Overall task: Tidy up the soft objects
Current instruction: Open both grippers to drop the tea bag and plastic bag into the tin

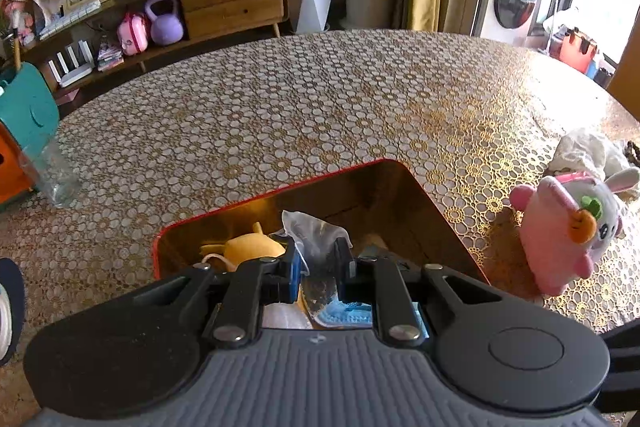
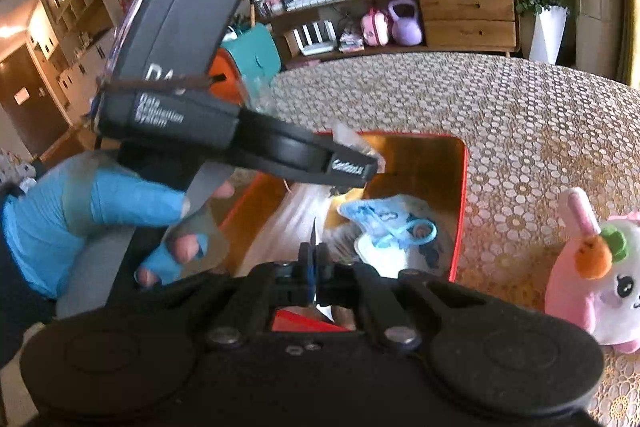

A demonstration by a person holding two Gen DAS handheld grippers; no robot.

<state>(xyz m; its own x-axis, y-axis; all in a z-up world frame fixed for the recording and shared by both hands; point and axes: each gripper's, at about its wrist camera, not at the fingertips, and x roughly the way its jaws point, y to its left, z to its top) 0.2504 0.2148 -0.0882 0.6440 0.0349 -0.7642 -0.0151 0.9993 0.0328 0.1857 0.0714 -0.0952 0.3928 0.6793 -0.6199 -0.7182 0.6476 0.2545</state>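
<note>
A red box (image 1: pixel 280 187) with a golden inside stands on the table. In it lie a yellow plush (image 1: pixel 250 247) and a blue-and-white soft item (image 2: pixel 384 223). My left gripper (image 1: pixel 319 263) hangs over the box, shut on a clear plastic bag (image 1: pixel 316 235). In the right wrist view the left gripper (image 2: pixel 374 167) reaches in from the left, held by a blue-gloved hand (image 2: pixel 100 203), with the bag (image 2: pixel 352 143) at its tip. My right gripper (image 2: pixel 316 261) is shut above the box's (image 2: pixel 460 207) near edge, nothing clearly between its pads. A pink rabbit plush (image 1: pixel 568 231) (image 2: pixel 592 275) stands right of the box.
A lace-patterned cloth covers the round table (image 1: pixel 320 99). A white plush (image 1: pixel 588 147) lies behind the pink one. At the left edge stand a teal and orange container (image 1: pixel 24 123) and a clear bottle (image 1: pixel 60 175). A wooden sideboard (image 1: pixel 232 3) is beyond the table.
</note>
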